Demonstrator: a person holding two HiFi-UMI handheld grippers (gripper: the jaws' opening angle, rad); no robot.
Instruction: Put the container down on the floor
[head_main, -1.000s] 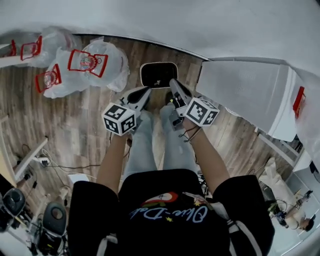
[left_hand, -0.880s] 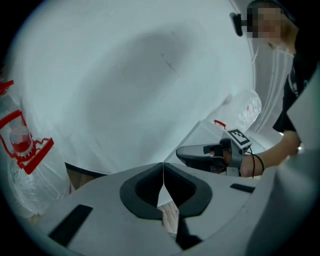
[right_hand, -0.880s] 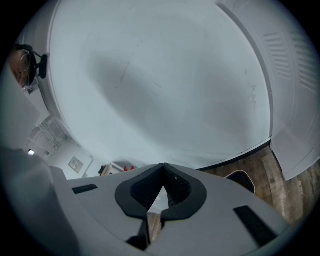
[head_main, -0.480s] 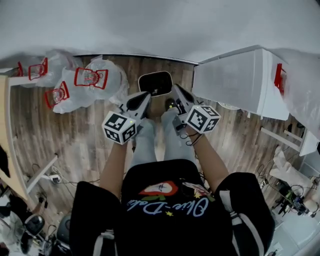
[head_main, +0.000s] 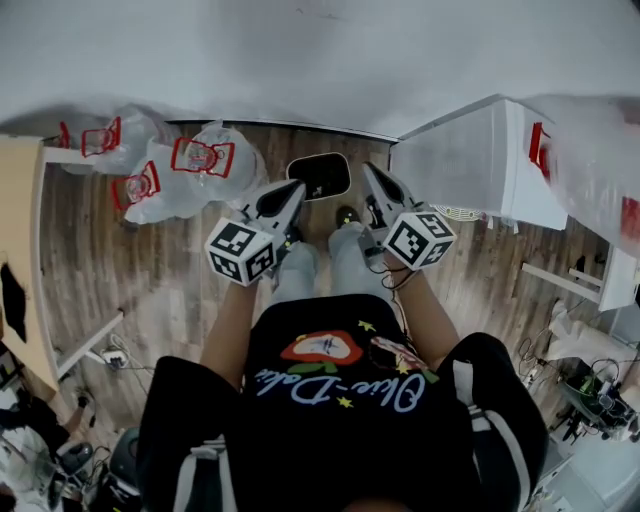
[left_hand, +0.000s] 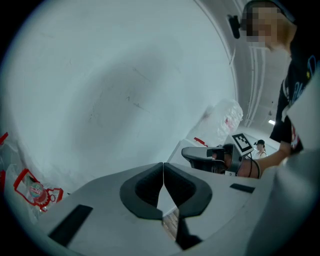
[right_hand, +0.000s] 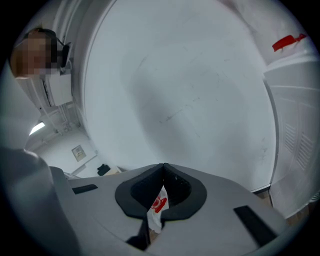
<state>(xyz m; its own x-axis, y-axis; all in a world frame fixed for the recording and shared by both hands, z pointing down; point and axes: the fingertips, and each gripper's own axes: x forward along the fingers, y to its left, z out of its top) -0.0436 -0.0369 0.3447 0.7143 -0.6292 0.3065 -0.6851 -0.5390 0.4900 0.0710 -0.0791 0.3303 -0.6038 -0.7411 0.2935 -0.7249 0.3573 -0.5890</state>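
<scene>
Head view, container: the dark, white-rimmed container (head_main: 318, 176) lies flat on the wood floor (head_main: 170, 280), just ahead of the person's feet and near the white wall (head_main: 320, 60).
Head view, tongs: the left gripper (head_main: 294, 188) and the right gripper (head_main: 369, 171) are held out over the legs. Their tips appear either side of the container, and neither holds it.
Head view, surroundings: white plastic bags (head_main: 205, 165) with red print lie on the floor to the left. A white cabinet (head_main: 465, 165) stands to the right.
Left gripper view, jaws: clenched tip to tip, nothing between them; they face the wall, with the right gripper off to the side.
Right gripper view, jaws: pressed together and empty. A red-printed bag shows through the gap below the tips, lying beyond them.
</scene>
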